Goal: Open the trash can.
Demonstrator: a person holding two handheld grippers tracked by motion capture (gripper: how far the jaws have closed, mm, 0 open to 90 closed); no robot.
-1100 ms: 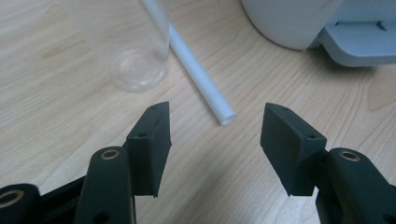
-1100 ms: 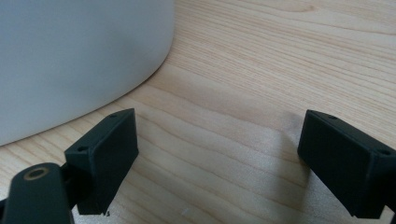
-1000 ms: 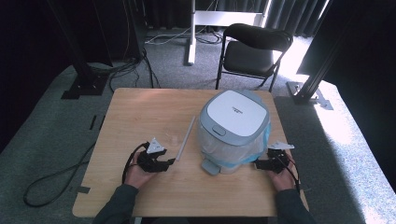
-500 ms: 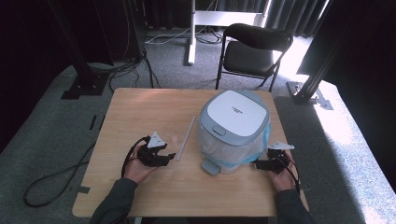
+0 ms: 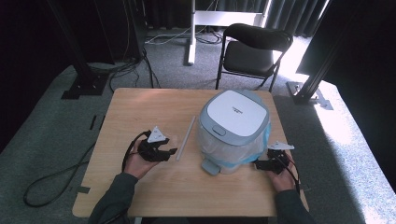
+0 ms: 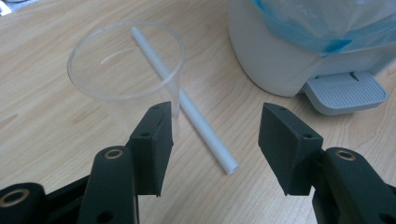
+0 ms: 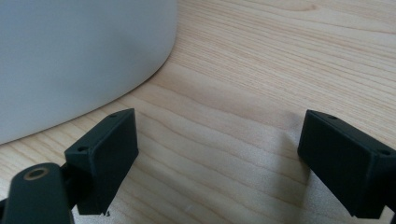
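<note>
Clear plastic cup (image 6: 126,79) is standing on the counter (image 5: 140,112) just ahead of our left tool (image 6: 212,140), jaws wide, which has been sliding closer beside the straw (image 6: 187,102). Our right tool (image 7: 217,158) is waiting wide by the bin (image 5: 233,126), so a grasp looks near.

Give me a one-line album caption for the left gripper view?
Open left hand-held gripper faces a clear plastic cup and white straw beside a lined pedal bin.
</note>
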